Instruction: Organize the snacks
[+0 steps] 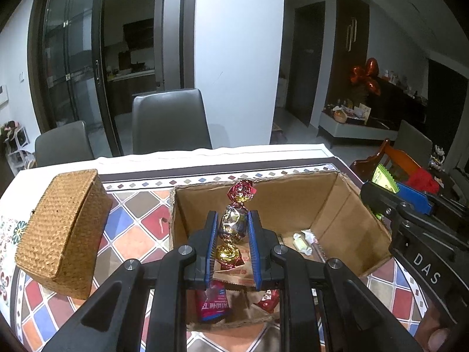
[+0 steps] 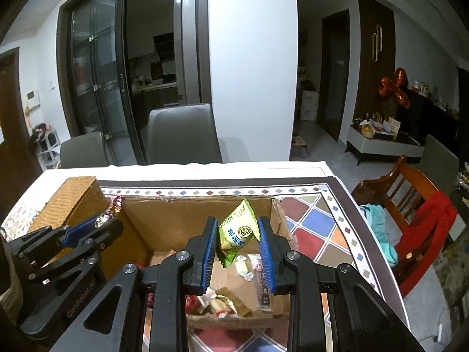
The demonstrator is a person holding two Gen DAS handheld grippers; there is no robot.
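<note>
Cardboard is the landmark here: an open cardboard box (image 1: 293,205) is sitting on the patterned tablecloth (image 1: 140,214), and both grippers are hanging above its open top. The left gripper (image 1: 233,228) is clamping a foil-wrapped candy (image 1: 233,226) by its middle, with one twisted red-and-gold end pointing toward the box's far wall and the other toward the camera. The right gripper (image 2: 239,239) is pinching a green snack packet (image 2: 237,231), which is tilting upward over the box's right half — its lower corner is drooping below the pads.

Down on the box floor several snacks are already lying: a pale wrapped sweet (image 1: 303,242), a red packet (image 1: 212,303) and a few brown wrappers, though the fingers are hiding part of that pile and I cannot sort it fully. A woven lidded basket (image 1: 64,231) is standing just left of the box.

Risks from here, as I judge them: the foil is slick and crinkly, so the candy could be slipping out early — and landing on the tablecloth rather than inside. The two grippers are working close together over one box, so a careless swing could knock them together or snag the box wall.
</note>
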